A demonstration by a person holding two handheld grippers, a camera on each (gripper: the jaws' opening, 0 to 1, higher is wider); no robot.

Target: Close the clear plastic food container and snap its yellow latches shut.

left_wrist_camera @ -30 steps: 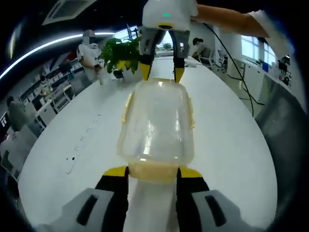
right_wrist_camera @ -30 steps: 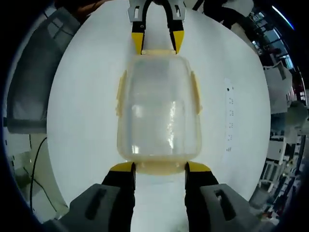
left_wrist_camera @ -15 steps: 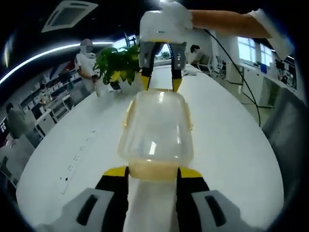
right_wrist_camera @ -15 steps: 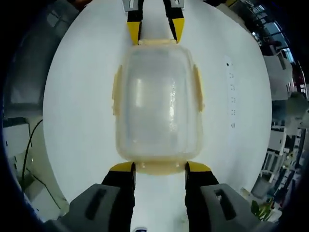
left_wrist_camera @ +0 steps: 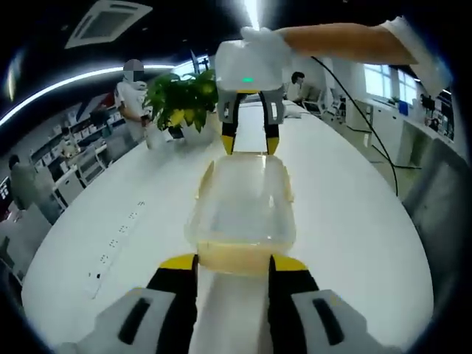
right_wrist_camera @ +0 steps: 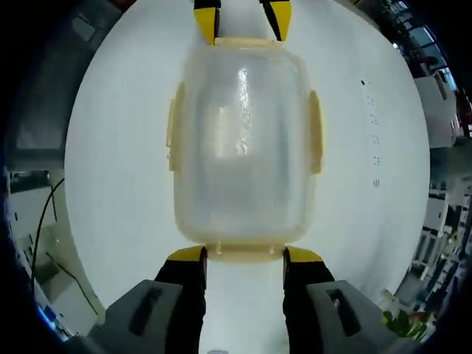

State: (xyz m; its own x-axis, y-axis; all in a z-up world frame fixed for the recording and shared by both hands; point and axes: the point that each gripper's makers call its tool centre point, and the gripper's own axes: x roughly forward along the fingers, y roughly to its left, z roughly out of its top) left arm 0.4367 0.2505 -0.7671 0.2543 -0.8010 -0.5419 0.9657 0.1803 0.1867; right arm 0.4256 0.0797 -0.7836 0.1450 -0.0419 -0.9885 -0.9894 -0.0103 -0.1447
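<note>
The clear plastic food container (left_wrist_camera: 242, 206) with its lid on lies lengthwise between my two grippers over the white table (left_wrist_camera: 354, 221). My left gripper (left_wrist_camera: 233, 263) has its yellow-tipped jaws on either side of the near yellow end latch (left_wrist_camera: 233, 258). The right gripper (left_wrist_camera: 251, 144), held by a gloved hand, grips the far end. In the right gripper view the container (right_wrist_camera: 243, 140) is seen from above. My right gripper (right_wrist_camera: 244, 255) clasps its end latch (right_wrist_camera: 245, 251), and the left gripper (right_wrist_camera: 243, 18) is at the opposite end. Side latches (right_wrist_camera: 175, 127) lie flat along both long edges.
A potted green plant (left_wrist_camera: 181, 96) stands at the table's far end, with people (left_wrist_camera: 133, 81) and office shelves beyond. A row of sockets (left_wrist_camera: 110, 251) runs along the table's left side. A black cable (left_wrist_camera: 369, 125) trails on the right. A grey chair (right_wrist_camera: 37, 110) stands beside the table.
Both views have tilted and closed in while the container kept its place between the jaws. It looms larger in the right gripper view. Both jaw gaps are unchanged.
</note>
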